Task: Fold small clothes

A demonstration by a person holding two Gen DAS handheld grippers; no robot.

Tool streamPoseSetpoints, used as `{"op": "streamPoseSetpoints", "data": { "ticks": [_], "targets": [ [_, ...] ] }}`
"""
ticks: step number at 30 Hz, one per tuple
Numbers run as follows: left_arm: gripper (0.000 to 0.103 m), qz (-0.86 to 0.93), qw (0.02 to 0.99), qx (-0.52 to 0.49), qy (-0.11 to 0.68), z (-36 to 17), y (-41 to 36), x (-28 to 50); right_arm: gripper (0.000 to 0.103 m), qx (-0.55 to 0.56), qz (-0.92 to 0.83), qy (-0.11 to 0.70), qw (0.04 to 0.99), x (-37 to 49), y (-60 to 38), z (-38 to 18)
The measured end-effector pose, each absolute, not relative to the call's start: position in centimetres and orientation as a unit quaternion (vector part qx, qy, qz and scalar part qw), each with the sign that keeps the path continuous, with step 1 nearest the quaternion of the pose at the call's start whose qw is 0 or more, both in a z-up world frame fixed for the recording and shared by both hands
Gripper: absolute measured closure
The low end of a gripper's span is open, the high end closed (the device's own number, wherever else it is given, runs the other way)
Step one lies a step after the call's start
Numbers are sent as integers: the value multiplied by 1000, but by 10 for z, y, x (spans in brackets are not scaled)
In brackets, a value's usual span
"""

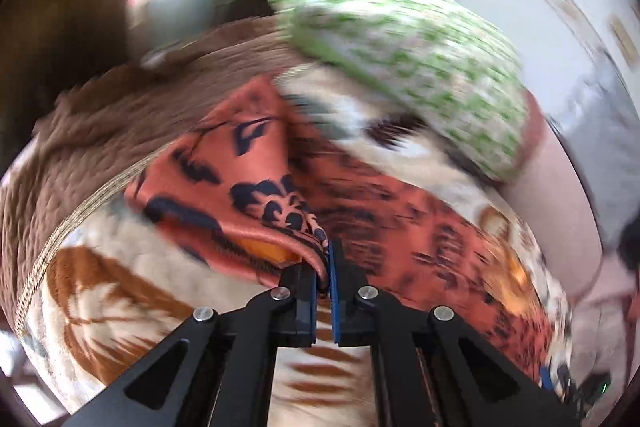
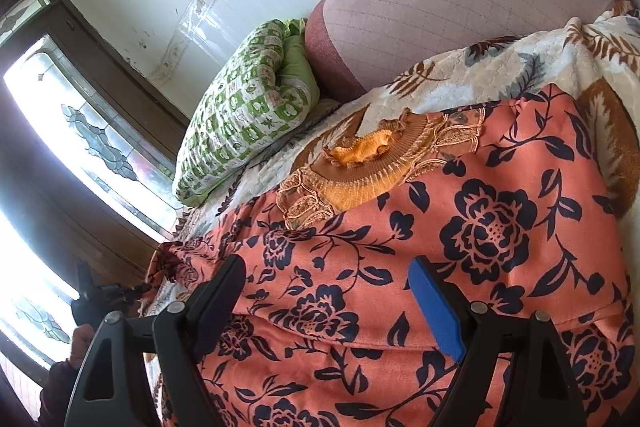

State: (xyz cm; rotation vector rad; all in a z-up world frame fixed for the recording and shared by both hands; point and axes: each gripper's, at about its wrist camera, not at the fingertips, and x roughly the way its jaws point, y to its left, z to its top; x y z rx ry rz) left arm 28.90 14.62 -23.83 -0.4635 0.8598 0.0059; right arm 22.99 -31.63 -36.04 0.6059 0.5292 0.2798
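Left gripper (image 1: 325,267) clamped on hem of orange floral garment (image 1: 240,179), ready for folding over. Right gripper (image 2: 332,291) agape above garment, nothing gripped, bedspread (image 2: 440,87) beyond.

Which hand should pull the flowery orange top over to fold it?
The left. Its gripper is already pinched shut on an edge of the orange top, while the right gripper hangs open above the cloth, holding nothing.

The left gripper (image 1: 325,269) pointed down and its two fingers were pressed tight on a fold of the orange flowered cloth (image 1: 224,183). The right gripper (image 2: 328,291) had its fingers spread wide, with nothing pinched between them.
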Motion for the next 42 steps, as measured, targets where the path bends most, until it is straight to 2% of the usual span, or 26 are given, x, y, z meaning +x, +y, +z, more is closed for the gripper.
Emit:
{"op": "streamPoseSetpoints", "data": {
  "ticks": [6,16,17,19,20,21,23,28,34,36,41,42],
  "targets": [
    [99,-131,897,-111,407,-187,1,285,17,301,142,233,914,222,-323,-348],
    [98,-351,829,-89,426,-149,-191,259,17,372,120,198,899,212,-371,-345],
    [96,-373,818,-87,429,-147,-208,260,17,382,108,195,897,210,-378,-346],
    [82,-395,807,-90,430,-144,-226,259,17,402,85,183,893,205,-396,-348],
    [60,-406,803,-98,427,-141,-230,260,17,410,75,177,892,202,-404,-349],
    [42,-417,801,-106,417,-137,-229,259,17,416,63,172,891,201,-413,-349],
    [32,-424,810,-116,388,-130,-219,257,17,426,57,172,887,201,-423,-350],
    [30,-315,877,-85,352,-153,-156,265,17,423,79,220,876,217,-417,-356],
    [31,-140,893,-102,415,-244,-65,289,18,415,37,308,855,233,-414,-390],
    [31,-103,890,-132,425,-268,-36,293,25,427,48,330,841,240,-411,-403],
    [31,-29,899,-146,412,-296,-4,298,31,365,32,357,859,250,-388,-405],
    [31,-28,901,-147,407,-298,-5,299,44,357,34,358,862,252,-384,-405]
  ]
}}
